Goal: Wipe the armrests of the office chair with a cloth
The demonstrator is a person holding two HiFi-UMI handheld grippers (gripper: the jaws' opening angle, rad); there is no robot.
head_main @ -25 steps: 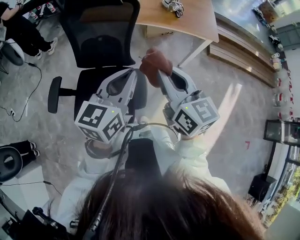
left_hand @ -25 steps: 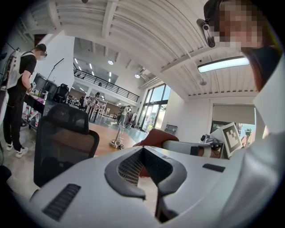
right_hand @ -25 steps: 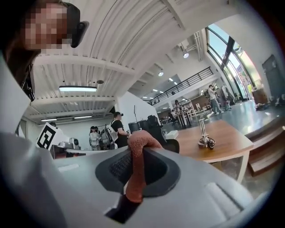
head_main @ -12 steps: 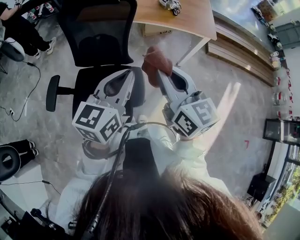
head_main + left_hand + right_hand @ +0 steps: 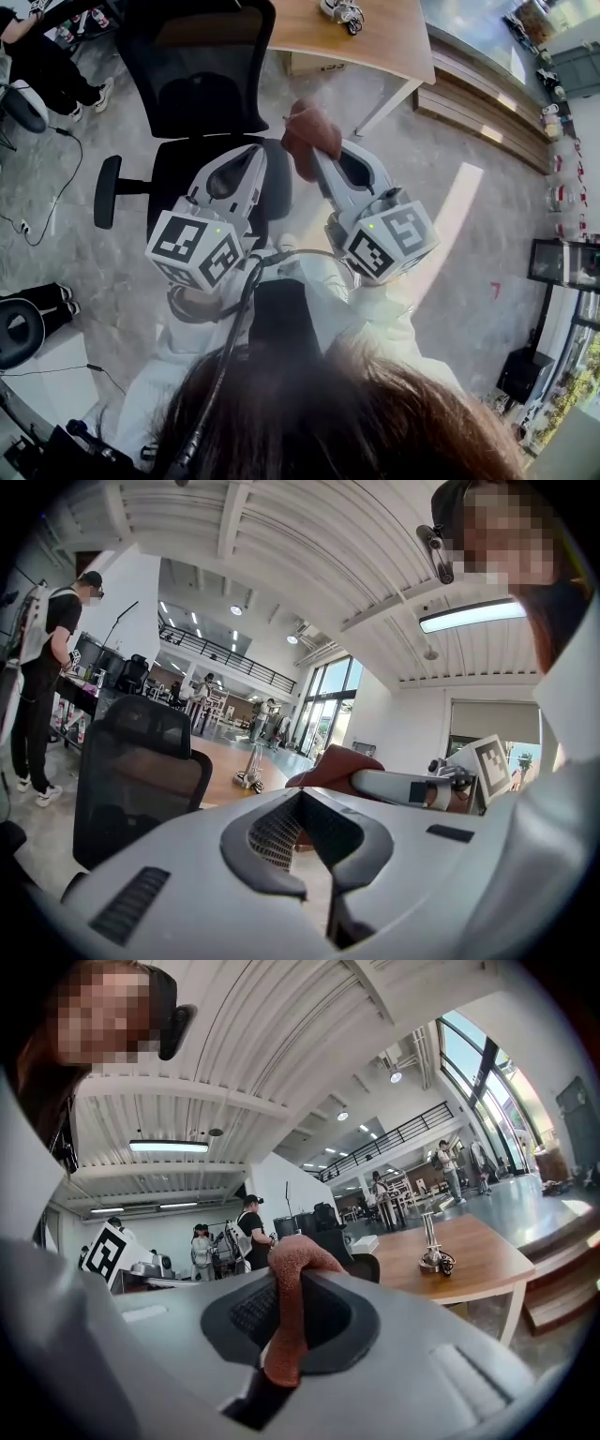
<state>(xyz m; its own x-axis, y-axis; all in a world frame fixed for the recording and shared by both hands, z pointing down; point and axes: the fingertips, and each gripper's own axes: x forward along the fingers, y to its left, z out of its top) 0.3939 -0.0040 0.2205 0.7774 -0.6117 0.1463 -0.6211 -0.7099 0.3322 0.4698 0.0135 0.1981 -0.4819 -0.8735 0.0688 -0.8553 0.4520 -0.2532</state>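
Observation:
A black office chair (image 5: 202, 84) with a mesh back stands on the grey floor ahead of me. Its left armrest (image 5: 107, 191) sticks out beside the seat; the other armrest is hidden behind the grippers. My right gripper (image 5: 317, 157) is shut on a reddish-brown cloth (image 5: 310, 129), held above the seat's right side. In the right gripper view the cloth (image 5: 285, 1321) hangs pinched between the jaws. My left gripper (image 5: 258, 152) is just left of the cloth, over the seat, shut and empty. In the left gripper view the cloth (image 5: 330, 766) shows beyond that gripper (image 5: 302, 799).
A wooden desk (image 5: 361, 42) stands behind the chair on the right, with a small metal object (image 5: 343, 11) on it. A person (image 5: 42, 56) stands at the far left. Cables (image 5: 52, 192) trail on the floor, and a black round stool (image 5: 21, 323) is near left.
Both grippers stay almost where they were. The cloth has shifted very slightly up and to the left and looks a little more spread.

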